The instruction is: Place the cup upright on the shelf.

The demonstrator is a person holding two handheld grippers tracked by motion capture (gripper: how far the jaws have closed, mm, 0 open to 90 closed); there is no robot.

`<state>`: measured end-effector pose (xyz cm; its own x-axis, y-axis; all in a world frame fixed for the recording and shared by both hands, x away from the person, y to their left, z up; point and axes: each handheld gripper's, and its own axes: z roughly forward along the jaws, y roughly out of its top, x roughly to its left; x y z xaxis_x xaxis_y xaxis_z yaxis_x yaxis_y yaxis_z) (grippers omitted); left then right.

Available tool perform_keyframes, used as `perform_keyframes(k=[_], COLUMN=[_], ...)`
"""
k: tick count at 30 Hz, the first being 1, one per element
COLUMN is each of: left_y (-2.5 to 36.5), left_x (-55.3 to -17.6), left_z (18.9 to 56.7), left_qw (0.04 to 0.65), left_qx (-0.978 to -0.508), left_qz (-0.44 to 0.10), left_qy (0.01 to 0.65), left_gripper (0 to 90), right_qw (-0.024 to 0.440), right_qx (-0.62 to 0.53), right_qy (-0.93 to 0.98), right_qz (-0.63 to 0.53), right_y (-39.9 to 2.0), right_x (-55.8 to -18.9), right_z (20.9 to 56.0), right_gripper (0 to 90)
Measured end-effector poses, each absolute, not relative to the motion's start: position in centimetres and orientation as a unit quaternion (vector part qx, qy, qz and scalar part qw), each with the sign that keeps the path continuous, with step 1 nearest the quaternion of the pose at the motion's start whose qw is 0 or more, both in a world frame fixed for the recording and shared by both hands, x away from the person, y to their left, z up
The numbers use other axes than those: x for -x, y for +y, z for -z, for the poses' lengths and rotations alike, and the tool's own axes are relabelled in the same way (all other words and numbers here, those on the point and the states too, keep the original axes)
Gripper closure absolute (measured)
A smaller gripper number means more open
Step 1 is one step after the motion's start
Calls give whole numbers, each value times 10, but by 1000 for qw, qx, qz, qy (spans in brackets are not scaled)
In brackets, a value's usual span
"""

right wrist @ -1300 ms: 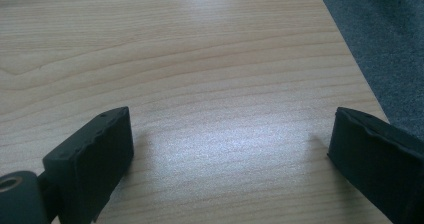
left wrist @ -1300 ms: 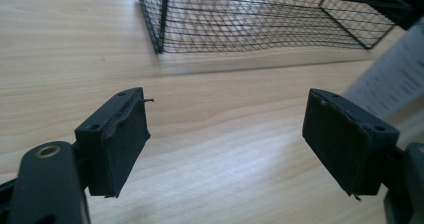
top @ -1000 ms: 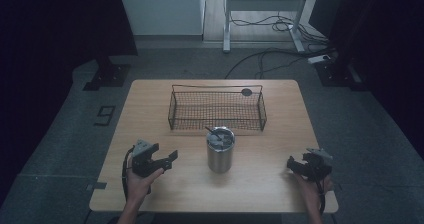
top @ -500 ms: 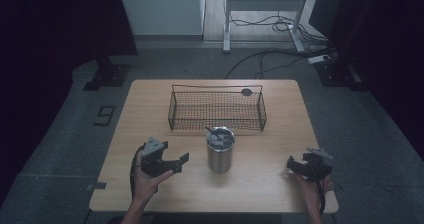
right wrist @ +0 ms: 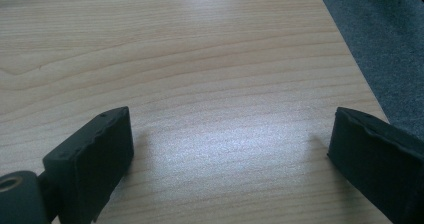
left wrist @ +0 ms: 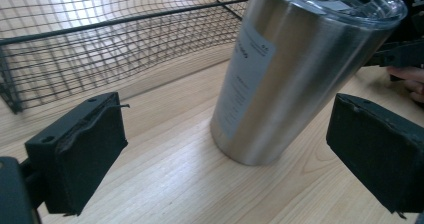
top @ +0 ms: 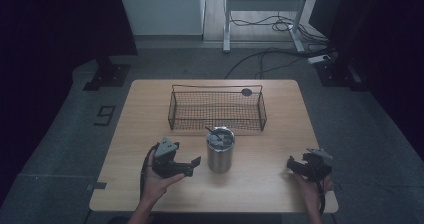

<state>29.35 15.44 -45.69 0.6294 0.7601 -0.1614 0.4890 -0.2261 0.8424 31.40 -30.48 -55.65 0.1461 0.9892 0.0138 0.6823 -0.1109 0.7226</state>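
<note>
The pale wooden table (top: 150,114) carries a black wire basket (top: 218,110); in front of it stands the tall brushed-steel tumbler with a clear lid (left wrist: 295,69). The left claw (left wrist: 225,149), jaws just opened wide, faces it ungripped. A glancing pad could tip the top-heavy tumbler. The right claw (right wrist: 230,159) rests open, empty

The tumbler (top: 220,149) stands on the table (top: 260,184), just in front of the basket (top: 217,109). The left gripper (top: 192,165) sits just left of it; the right gripper (top: 292,165) lies well apart near the table's right edge.
</note>
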Motion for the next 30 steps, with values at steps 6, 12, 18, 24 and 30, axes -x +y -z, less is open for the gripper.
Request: perform_keyframes(k=[6, 12, 18, 24, 30], left_y=[145, 138, 129, 119, 112], left_x=[-294, -294, -296, -296, -300], left_z=[456, 456, 457, 462, 465], left_qw=[477, 478, 479, 470, 466], left_qx=[-772, -774, -779, -789, -792], left_qz=[-136, -134, -129, -123, -118], left_qy=[398, 393, 384, 376, 376], left_gripper=[36, 37, 43, 44, 47], right_qw=[293, 293, 293, 294, 293], right_qx=[-698, -698, -698, -698, -699], right_qy=[598, 598, 598, 598, 598], right_qz=[-261, -262, -261, -261, -261], right_y=[-305, -305, -305, -305, -305], right_x=[-314, -314, -314, -314, -314], right_z=[557, 556, 556, 556, 556], right_gripper=[41, 41, 41, 41, 41])
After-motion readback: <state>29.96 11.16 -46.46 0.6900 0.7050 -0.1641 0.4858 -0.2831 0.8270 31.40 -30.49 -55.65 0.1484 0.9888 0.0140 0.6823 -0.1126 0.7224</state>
